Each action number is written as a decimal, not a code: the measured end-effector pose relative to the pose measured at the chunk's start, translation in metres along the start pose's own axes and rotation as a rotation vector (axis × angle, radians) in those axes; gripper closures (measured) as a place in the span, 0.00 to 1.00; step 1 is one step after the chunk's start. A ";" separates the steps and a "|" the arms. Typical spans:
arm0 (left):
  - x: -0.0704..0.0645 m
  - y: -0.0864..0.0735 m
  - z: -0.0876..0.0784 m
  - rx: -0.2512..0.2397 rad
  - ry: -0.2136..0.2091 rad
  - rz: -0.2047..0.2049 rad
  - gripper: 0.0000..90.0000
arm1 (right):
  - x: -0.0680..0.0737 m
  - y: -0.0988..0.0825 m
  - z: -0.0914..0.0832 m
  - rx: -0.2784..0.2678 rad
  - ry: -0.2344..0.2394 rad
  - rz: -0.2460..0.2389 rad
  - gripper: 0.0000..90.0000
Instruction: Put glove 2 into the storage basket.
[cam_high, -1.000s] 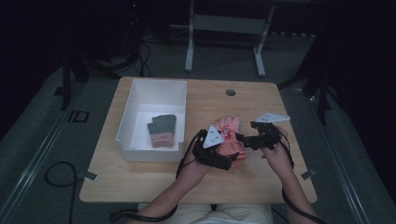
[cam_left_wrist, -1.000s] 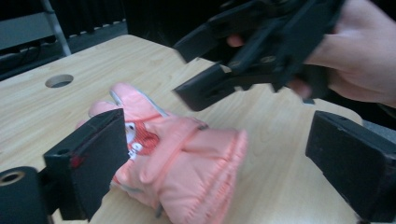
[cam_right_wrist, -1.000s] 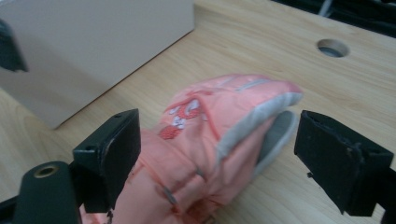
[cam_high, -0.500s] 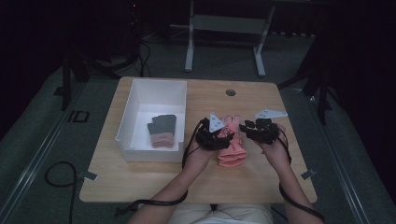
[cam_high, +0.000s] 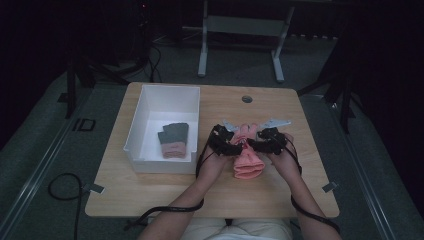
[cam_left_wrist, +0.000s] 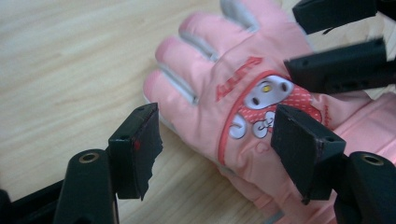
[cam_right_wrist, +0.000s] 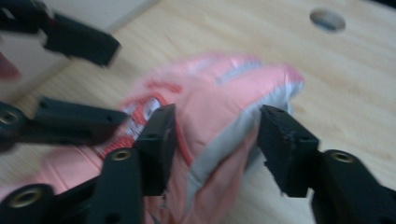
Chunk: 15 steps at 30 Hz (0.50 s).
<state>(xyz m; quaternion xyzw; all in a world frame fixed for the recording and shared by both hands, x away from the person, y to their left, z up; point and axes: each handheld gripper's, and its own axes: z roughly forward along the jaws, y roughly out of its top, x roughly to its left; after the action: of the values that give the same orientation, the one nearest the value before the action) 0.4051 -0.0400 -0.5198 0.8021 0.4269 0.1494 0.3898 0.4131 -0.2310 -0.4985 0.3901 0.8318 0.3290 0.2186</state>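
At table centre, between both hands: pink glove (cam_high: 247, 162) lying on the wooden table (cam_high: 165, 192), fingers toward the far edge, cuff toward the person. Just beside it, on the person's left, a white bin (cam_high: 150, 107) holding a dark green glove (cam_high: 174, 133) and a pink item (cam_high: 174, 148) under it, probably another glove.

Left gripper (cam_left_wrist: 217, 140): jaws wide, straddling the printed back of the glove, one jaw over bare wood, the other over the cartoon patch; nothing clamped. Right gripper (cam_right_wrist: 215, 140): jaws parted on either side of a raised grey-and-pink fold at the glove's edge; contact with the fabric not certain through the blur, no firm pinch evident.

Risks, as judged from this position:
- Thin bite: closing on only the top layer of padded fabric, then slipping free on the lift.
- Uneven lift: one gripper holding and the other not, leaving the glove dangling and twisting.
- Collision: the two grippers very near each other above the glove, jaws liable to knock together on closing.
- Snagging on the near wall of the bin during any transfer toward it.

Count: grippers, two; gloves on the table, one; items in the bin, two; bins, one; round hole (cam_high: 247, 99) in the tabletop, one.
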 end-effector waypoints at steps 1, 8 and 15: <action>0.001 0.000 0.004 0.010 -0.008 -0.020 0.34 | -0.002 -0.003 0.003 0.023 0.005 0.000 0.46; 0.009 -0.005 0.028 0.095 -0.091 -0.115 0.33 | -0.015 -0.017 0.016 0.092 0.062 0.043 0.42; 0.018 -0.008 0.041 0.105 -0.225 -0.171 0.48 | -0.021 -0.028 0.025 0.080 0.174 0.140 0.60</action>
<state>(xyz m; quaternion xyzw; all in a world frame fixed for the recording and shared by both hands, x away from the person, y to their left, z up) 0.4349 -0.0432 -0.5543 0.7940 0.4544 0.0021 0.4039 0.4268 -0.2523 -0.5336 0.4254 0.8308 0.3428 0.1064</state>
